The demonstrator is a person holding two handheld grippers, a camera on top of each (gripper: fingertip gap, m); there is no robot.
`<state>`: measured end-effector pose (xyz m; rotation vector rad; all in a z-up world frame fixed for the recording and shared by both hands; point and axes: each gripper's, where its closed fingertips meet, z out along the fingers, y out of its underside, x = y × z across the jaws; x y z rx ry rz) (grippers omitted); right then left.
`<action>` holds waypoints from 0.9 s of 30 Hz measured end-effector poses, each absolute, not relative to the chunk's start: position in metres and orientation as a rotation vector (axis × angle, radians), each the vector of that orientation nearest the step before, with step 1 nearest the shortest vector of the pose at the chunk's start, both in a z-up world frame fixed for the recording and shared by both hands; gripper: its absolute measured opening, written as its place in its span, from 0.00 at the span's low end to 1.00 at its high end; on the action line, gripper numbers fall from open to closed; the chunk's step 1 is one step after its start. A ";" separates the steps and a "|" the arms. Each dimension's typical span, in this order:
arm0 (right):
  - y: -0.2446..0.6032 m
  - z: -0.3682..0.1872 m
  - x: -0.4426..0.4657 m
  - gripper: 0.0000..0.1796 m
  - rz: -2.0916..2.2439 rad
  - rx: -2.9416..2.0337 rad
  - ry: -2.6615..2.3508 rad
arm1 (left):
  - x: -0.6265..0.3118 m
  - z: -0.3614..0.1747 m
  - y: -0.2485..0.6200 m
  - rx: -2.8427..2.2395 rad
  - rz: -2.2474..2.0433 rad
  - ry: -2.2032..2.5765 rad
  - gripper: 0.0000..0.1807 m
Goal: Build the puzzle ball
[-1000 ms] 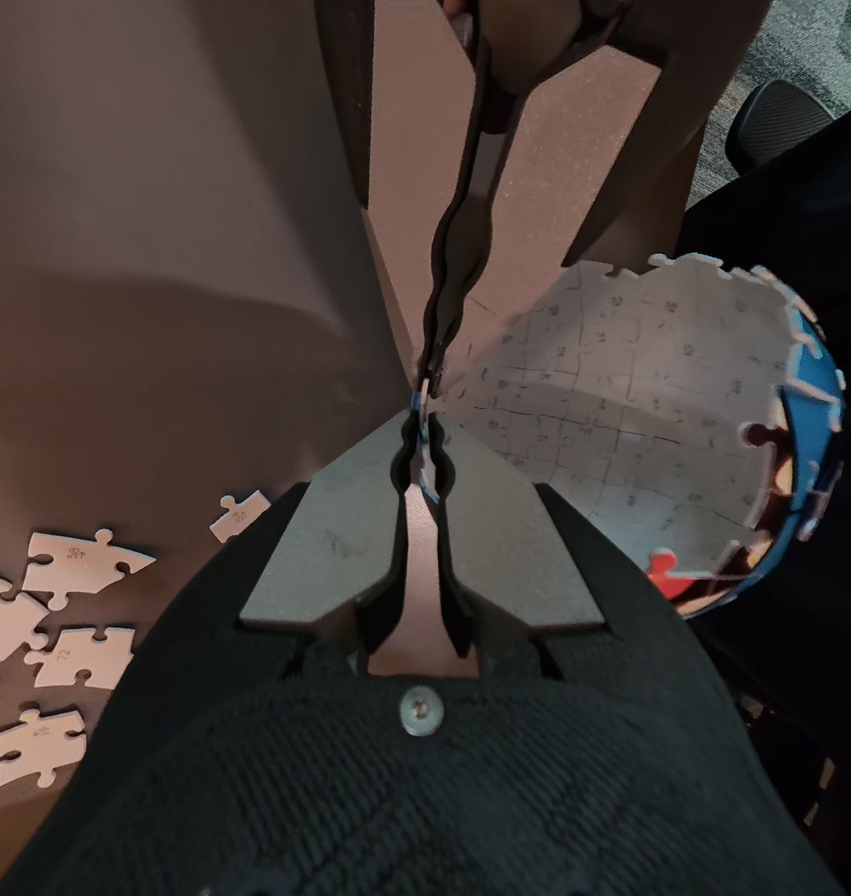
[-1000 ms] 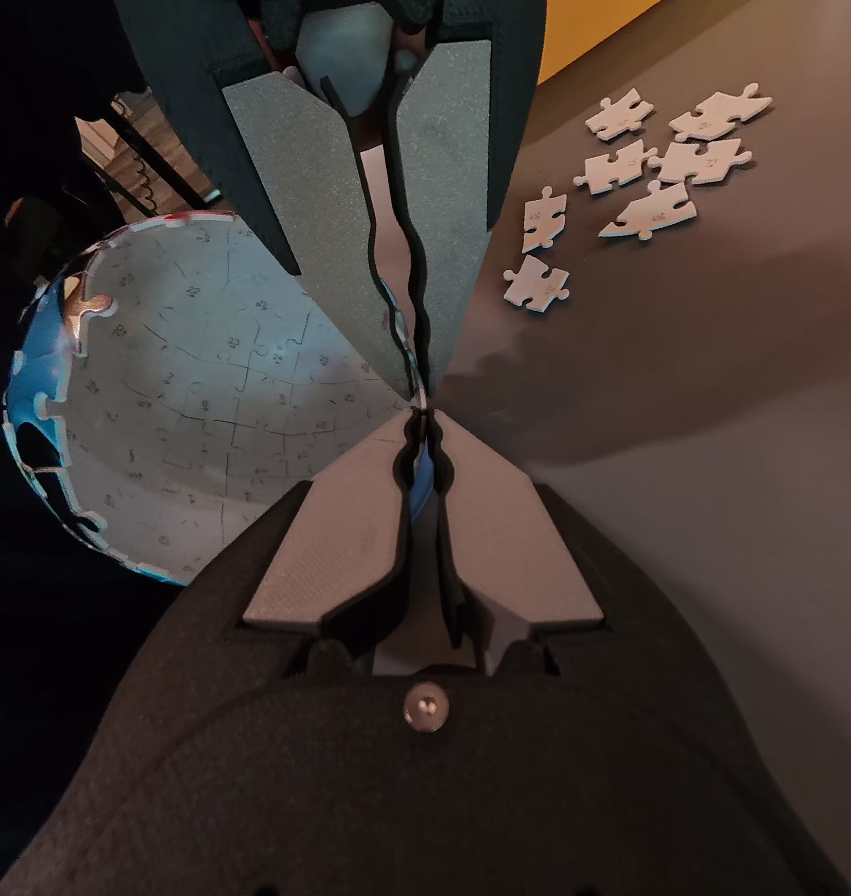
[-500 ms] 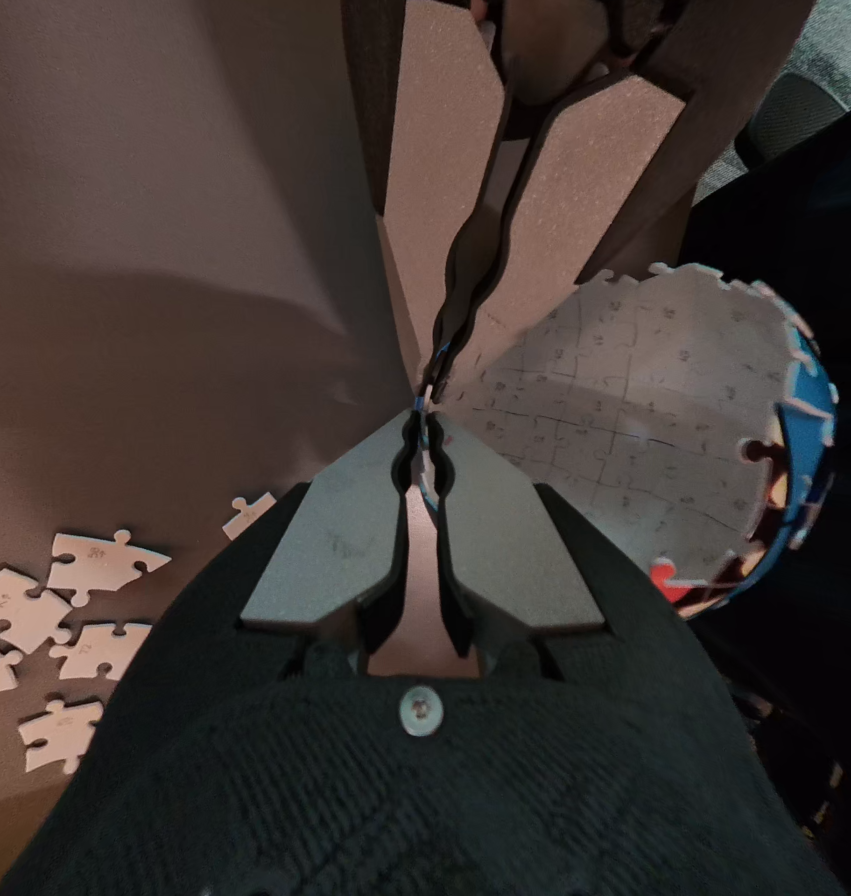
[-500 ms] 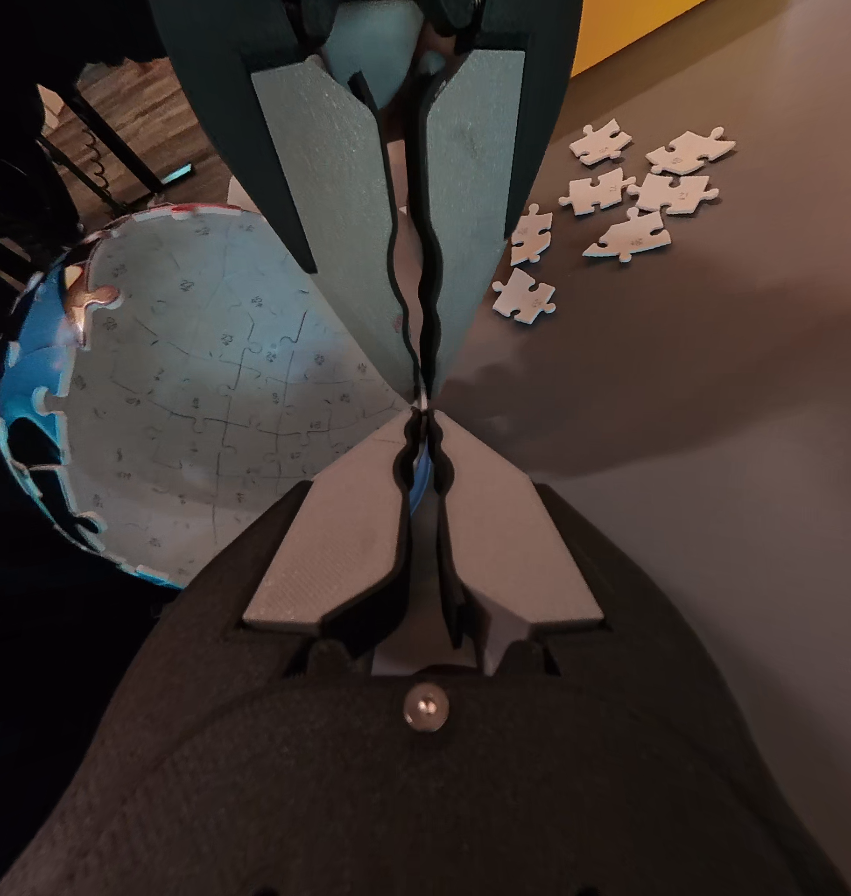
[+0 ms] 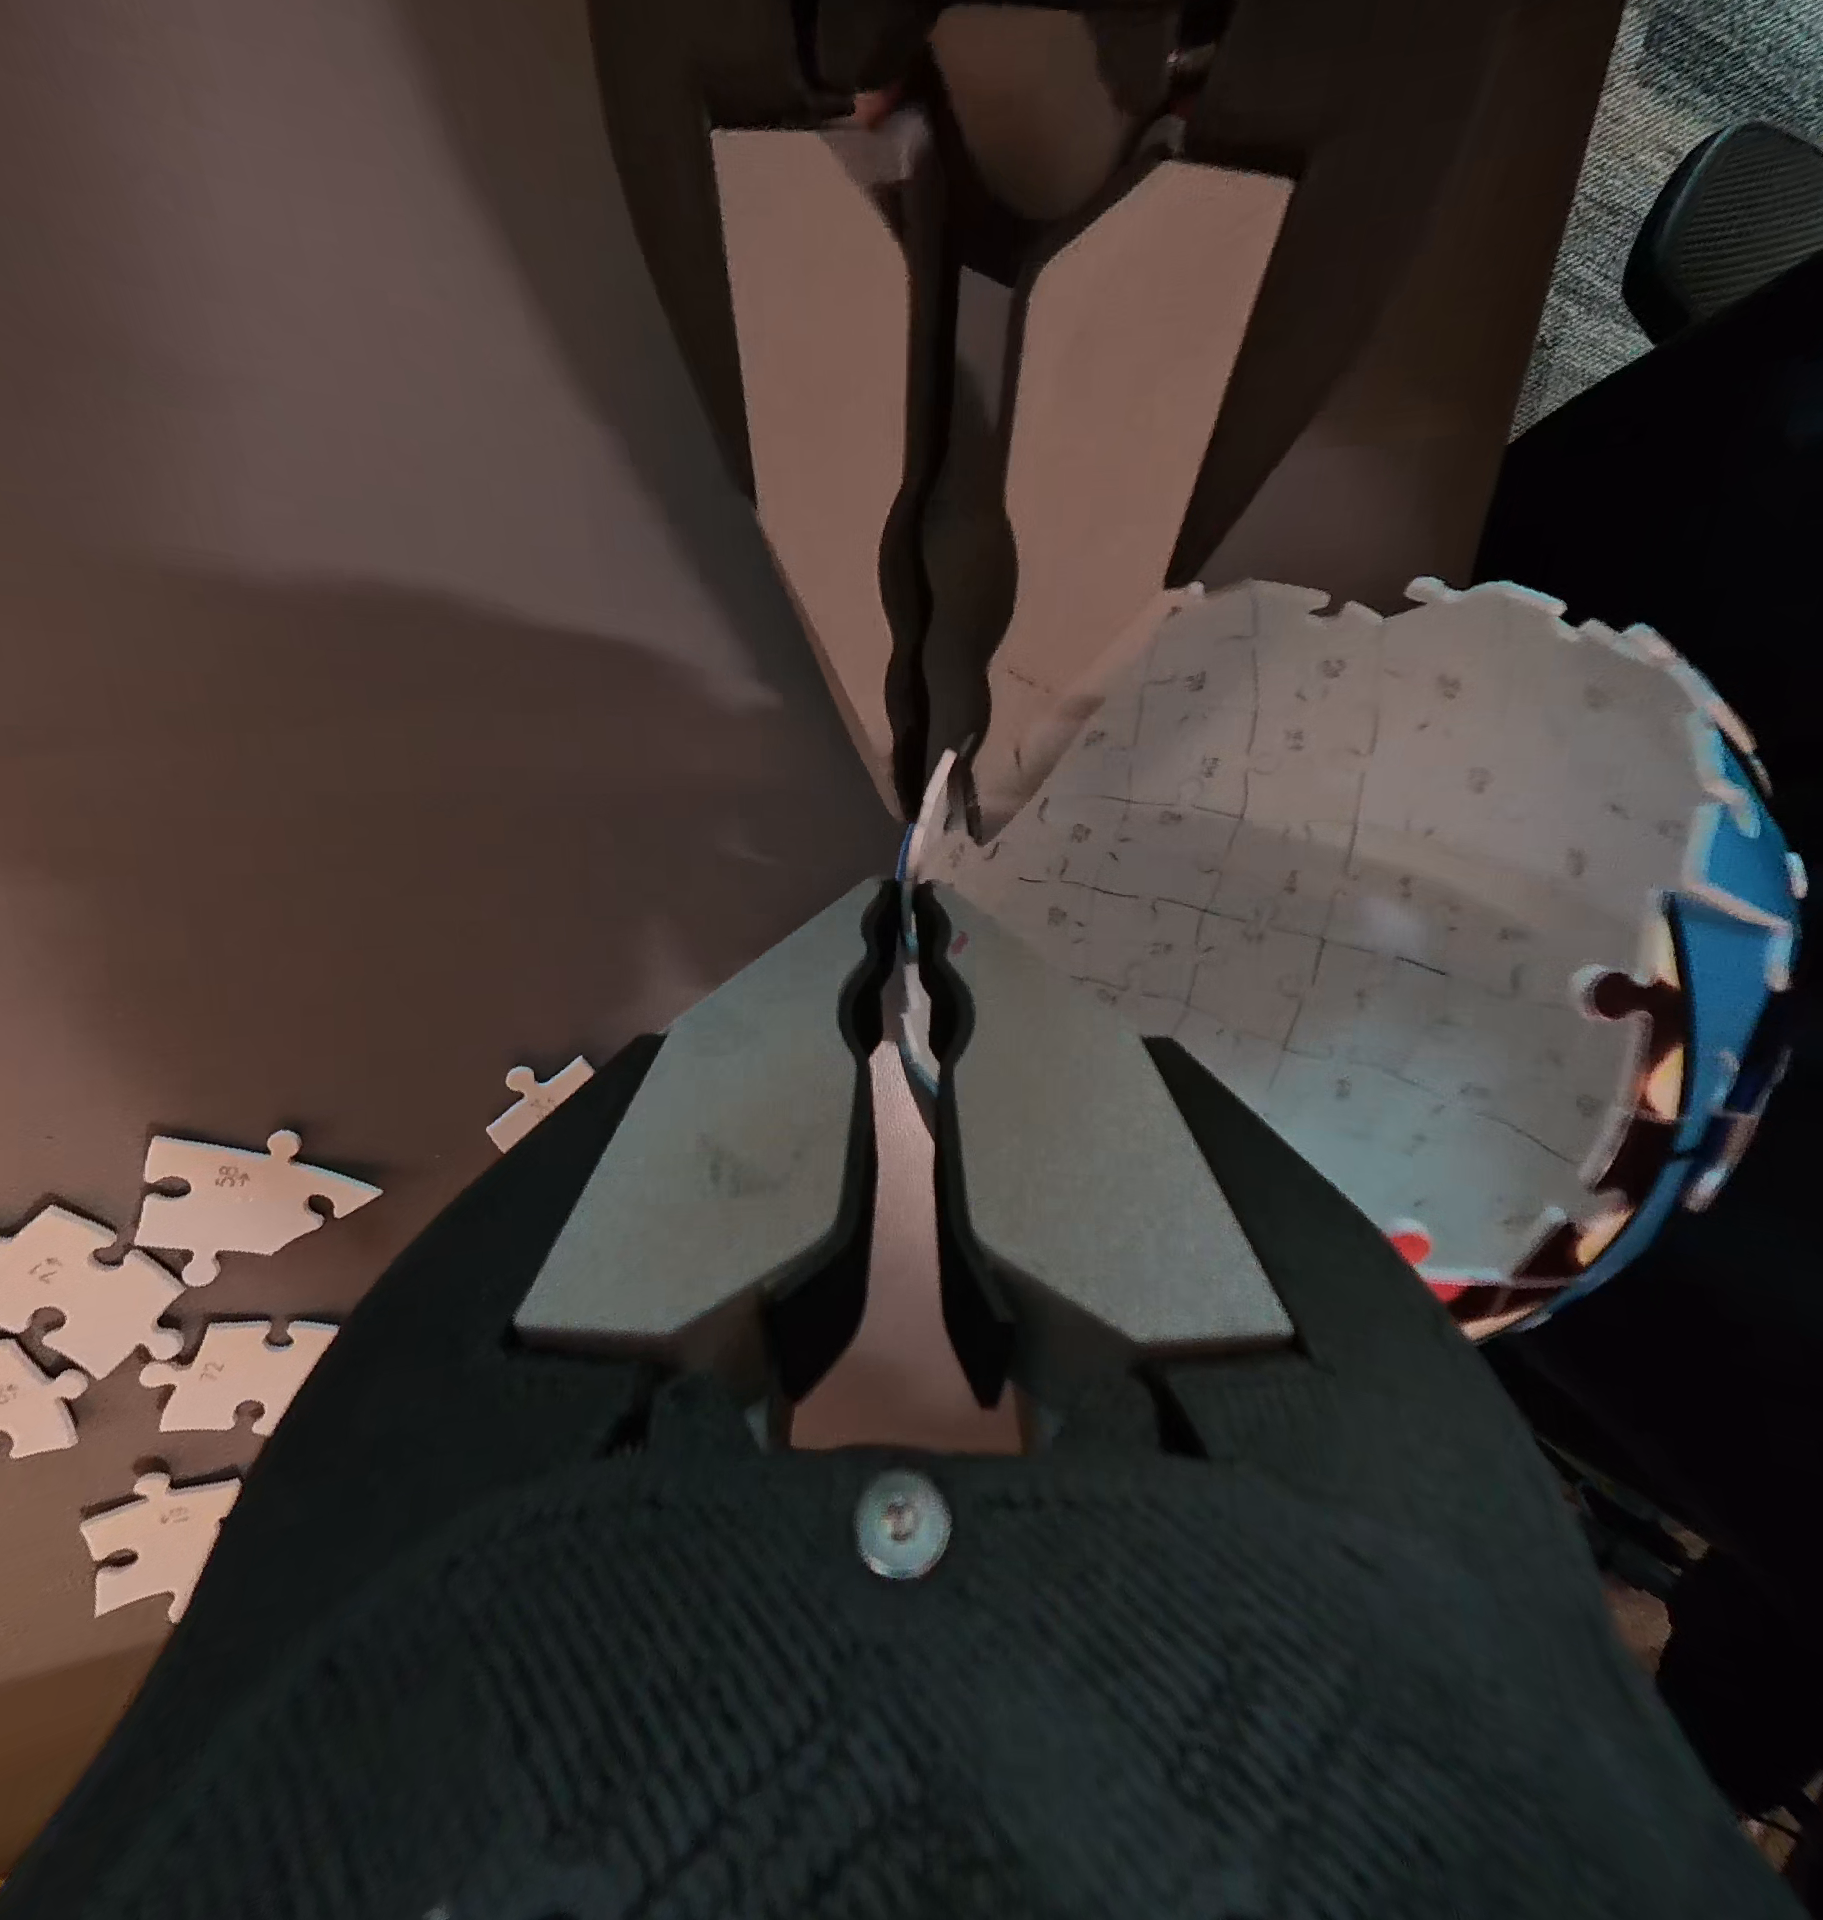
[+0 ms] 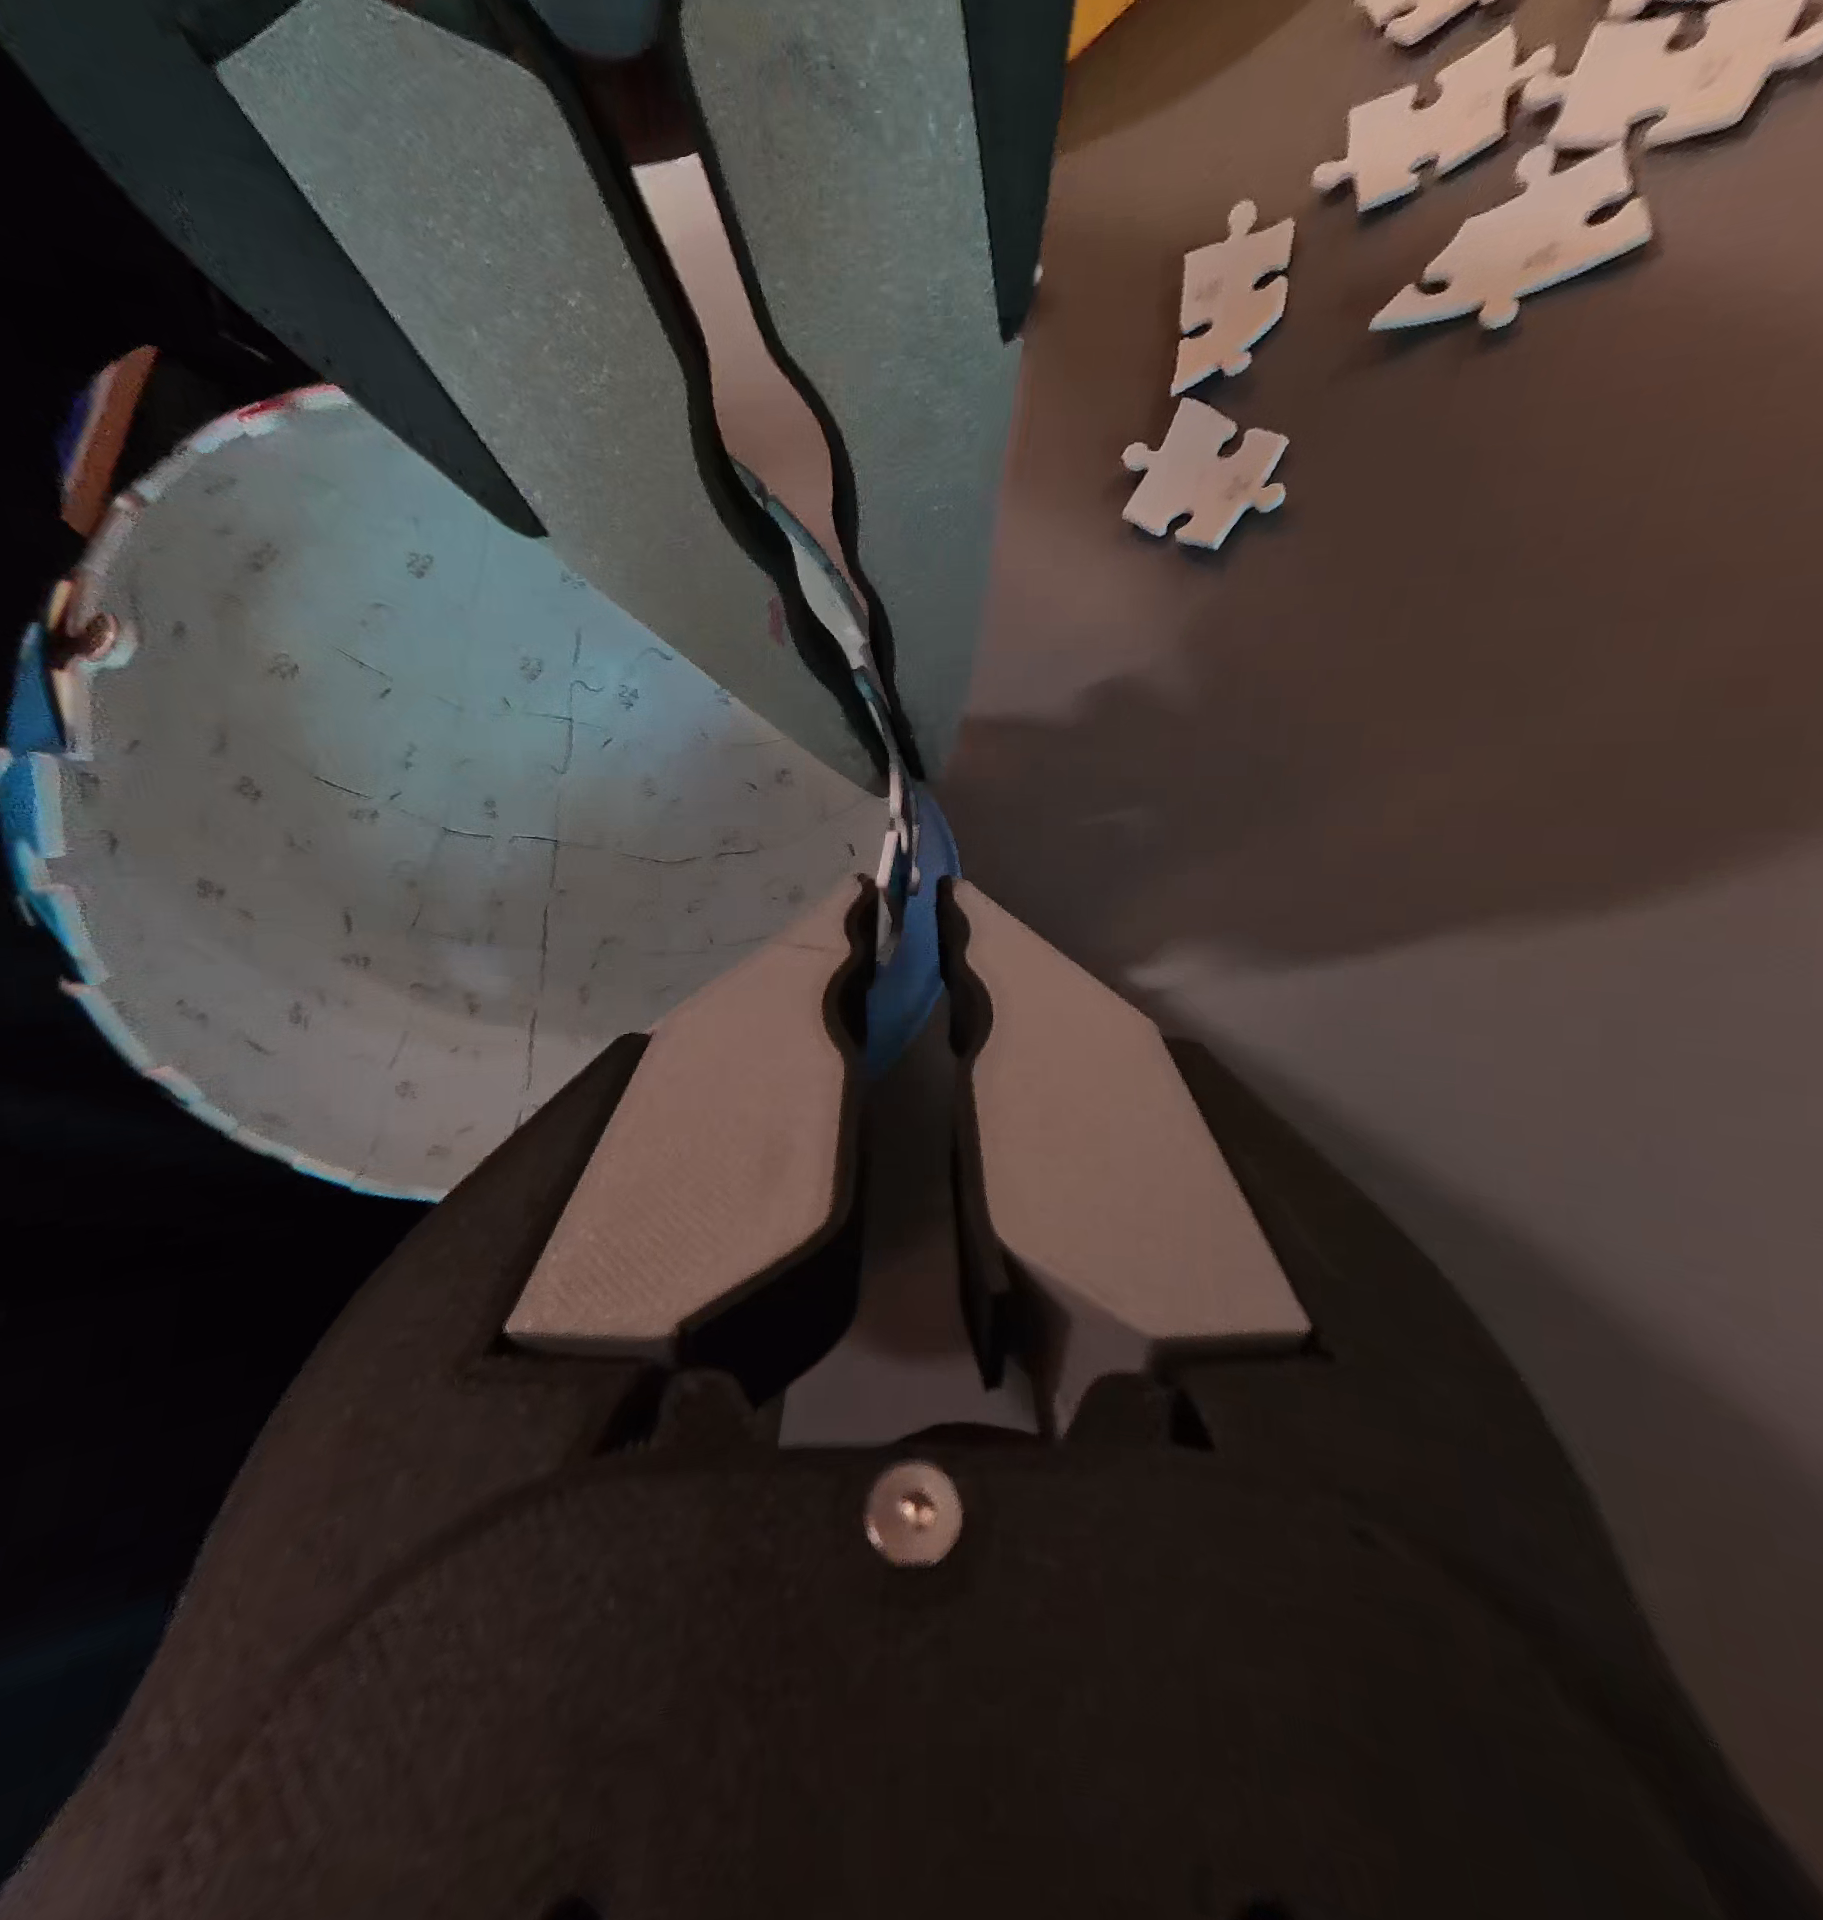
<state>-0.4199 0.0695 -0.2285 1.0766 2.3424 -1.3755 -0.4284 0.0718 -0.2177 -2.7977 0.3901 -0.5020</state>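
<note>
The half-built puzzle ball (image 5: 1354, 935) is an open shell, white inside and blue outside, held in the air beside the table. My left gripper (image 5: 905, 914) is shut on its near rim. My right gripper (image 5: 938, 800) reaches in from the top of the left wrist view, tip to tip with the left, shut on the same stretch of rim. In the right wrist view the shell (image 6: 367, 831) lies to the left. There the right gripper (image 6: 902, 904) pinches the blue edge and the left gripper (image 6: 891, 758) comes from above.
Several loose white puzzle pieces (image 5: 232, 1205) lie face down on the brown table (image 5: 315, 520), lower left; they also show at upper right in the right wrist view (image 6: 1208, 473). A black chair (image 5: 1759, 229) stands on grey carpet past the table edge. The grippers are tip to tip, or close to it.
Both grippers have kept their hold on the rim. The two grippers have drawn closer to each other and the shell has turned slightly. The right gripper's fingers show a slightly wider gap around the edge.
</note>
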 end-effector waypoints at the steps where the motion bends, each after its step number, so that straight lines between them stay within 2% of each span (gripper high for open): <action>1: 0.069 -0.228 -0.420 0.05 -1.376 1.062 2.324 | -0.428 -0.218 0.072 -2.796 -0.504 0.387 0.00; 6: 0.066 -0.223 -0.419 0.06 -1.478 0.907 2.363 | -0.427 -0.218 0.073 -2.786 -0.528 0.370 0.01; 8: 0.068 -0.225 -0.419 0.01 -1.486 0.888 2.410 | -0.425 -0.217 0.074 -2.781 -0.537 0.369 0.01; 18: 0.068 -0.227 -0.415 0.01 -1.429 0.785 2.510 | -0.423 -0.217 0.073 -2.780 -0.507 0.398 0.00; 27: 0.070 -0.227 -0.417 0.00 -1.323 0.926 2.609 | -0.424 -0.215 0.074 -2.772 -0.487 0.386 0.00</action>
